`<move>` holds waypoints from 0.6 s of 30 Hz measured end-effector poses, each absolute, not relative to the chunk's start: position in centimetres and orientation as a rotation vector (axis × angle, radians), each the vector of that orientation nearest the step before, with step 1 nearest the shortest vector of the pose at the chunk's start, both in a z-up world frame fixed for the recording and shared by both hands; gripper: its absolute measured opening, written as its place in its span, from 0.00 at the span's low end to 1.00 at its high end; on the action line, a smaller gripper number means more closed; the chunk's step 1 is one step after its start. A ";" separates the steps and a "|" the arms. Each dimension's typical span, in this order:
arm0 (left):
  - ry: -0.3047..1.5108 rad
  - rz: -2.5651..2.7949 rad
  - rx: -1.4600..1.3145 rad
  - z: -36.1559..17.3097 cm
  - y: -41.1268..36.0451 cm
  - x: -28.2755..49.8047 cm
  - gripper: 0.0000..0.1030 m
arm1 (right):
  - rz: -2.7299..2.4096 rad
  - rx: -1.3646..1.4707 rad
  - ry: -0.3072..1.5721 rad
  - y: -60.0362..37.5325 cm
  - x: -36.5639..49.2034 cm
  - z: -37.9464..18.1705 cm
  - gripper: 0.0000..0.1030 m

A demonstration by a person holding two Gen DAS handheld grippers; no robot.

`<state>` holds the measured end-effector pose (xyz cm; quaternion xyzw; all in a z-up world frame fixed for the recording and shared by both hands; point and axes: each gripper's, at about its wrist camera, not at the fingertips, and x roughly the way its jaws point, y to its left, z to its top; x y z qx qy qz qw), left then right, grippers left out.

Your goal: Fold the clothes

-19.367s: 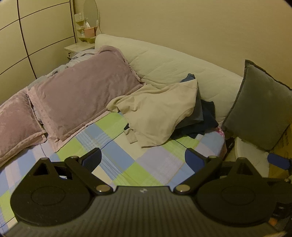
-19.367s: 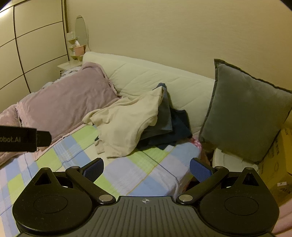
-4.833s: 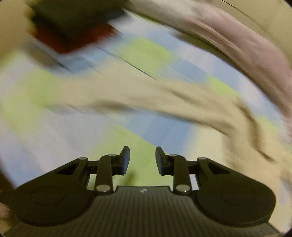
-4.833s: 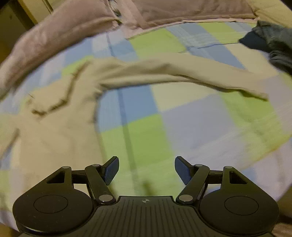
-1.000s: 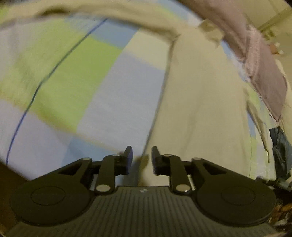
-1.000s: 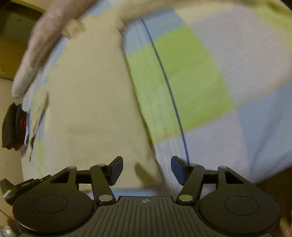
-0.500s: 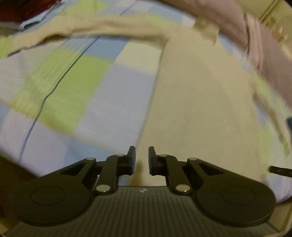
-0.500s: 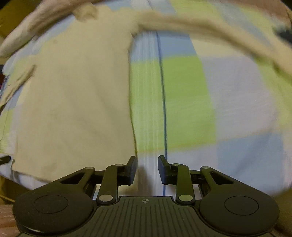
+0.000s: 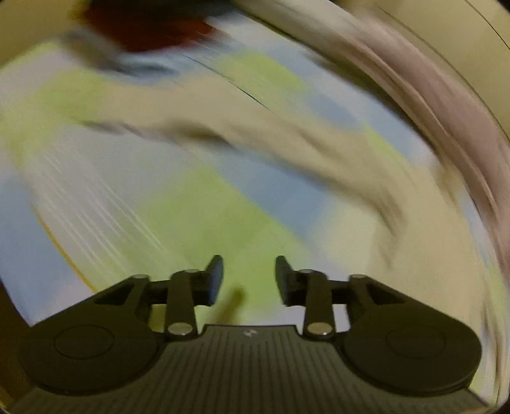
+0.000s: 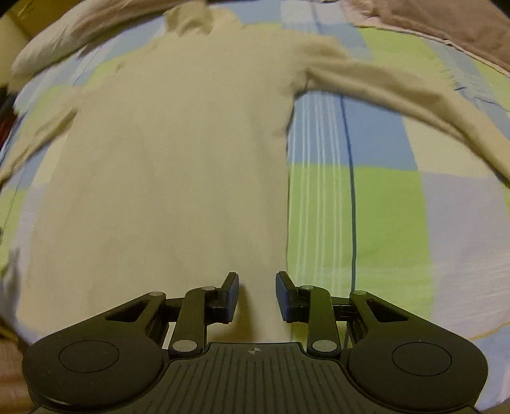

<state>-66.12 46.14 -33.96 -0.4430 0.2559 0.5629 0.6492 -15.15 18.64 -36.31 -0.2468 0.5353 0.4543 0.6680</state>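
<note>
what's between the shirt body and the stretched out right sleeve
In the right wrist view, only bare checked bedsheet shows between the cream shirt body and its outstretched sleeve: blue, green and pale squares, with nothing lying on that stretch.

Home bedroom: checked bedsheet, mauve pillow.

Dim warm yellowish indoor light, no glare, source not visible. Left wrist view heavily motion-smeared: bed sheet and cream garment streak diagonally, only the left tool is sharp. Right wrist view mostly clear, mild blur toward edges, strong fisheye bending, dark corners. Soft faint shadow under the right tool.
</note>
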 end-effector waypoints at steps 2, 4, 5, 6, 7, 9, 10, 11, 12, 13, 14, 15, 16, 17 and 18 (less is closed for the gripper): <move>0.445 1.383 -1.111 -34.5 50.2 -69.9 0.31 | 0.970 -0.523 1.200 20.5 -14.8 -36.2 0.29; 0.311 1.452 -1.232 -35.2 53.7 -74.0 0.31 | 0.918 -0.491 1.197 21.8 -14.8 -35.9 0.29; 0.277 1.483 -1.273 -35.6 54.9 -75.3 0.31 | 0.904 -0.484 1.195 22.6 -15.3 -36.0 0.29; 0.244 1.513 -1.312 -36.1 56.0 -76.6 0.31 | 0.890 -0.476 1.194 23.3 -15.9 -36.1 0.29; 0.207 1.546 -1.354 -36.9 56.9 -77.9 0.31 | 0.878 -0.472 1.192 24.0 -16.5 -36.2 0.29; 0.185 1.569 -1.411 -38.1 58.4 -79.2 0.27 | 0.878 -0.493 1.186 25.6 -18.1 -36.2 0.29; 0.184 1.575 -1.432 -38.6 58.7 -79.5 0.24 | 0.877 -0.504 1.184 26.3 -18.9 -36.3 0.29; 0.183 1.581 -1.453 -39.1 59.1 -79.9 0.17 | 0.872 -0.514 1.184 26.7 -19.3 -36.5 0.29; 0.183 1.584 -1.432 -39.0 59.2 -79.9 0.08 | 0.867 -0.524 1.185 27.1 -19.6 -36.7 0.29; 0.183 1.587 -1.408 -38.9 59.3 -79.8 0.01 | 0.862 -0.534 1.185 27.5 -20.0 -36.9 0.29; 0.227 1.592 -1.355 -38.8 59.3 -79.6 0.01 | 0.858 -0.544 1.186 27.9 -20.4 -37.1 0.29; 0.272 1.596 -1.300 -38.7 59.2 -79.4 0.00 | 0.853 -0.554 1.187 28.4 -20.8 -37.4 0.29; 0.317 1.599 -1.244 -38.6 59.2 -79.1 0.00 | 0.848 -0.564 1.187 28.8 -21.2 -37.6 0.29; 0.362 1.601 -1.188 -38.4 59.2 -78.9 0.00 | 0.843 -0.571 1.187 29.1 -21.5 -37.7 0.29; 0.405 1.601 -1.132 -38.3 59.2 -78.6 0.01 | 0.837 -0.565 1.185 29.0 -21.5 -37.6 0.29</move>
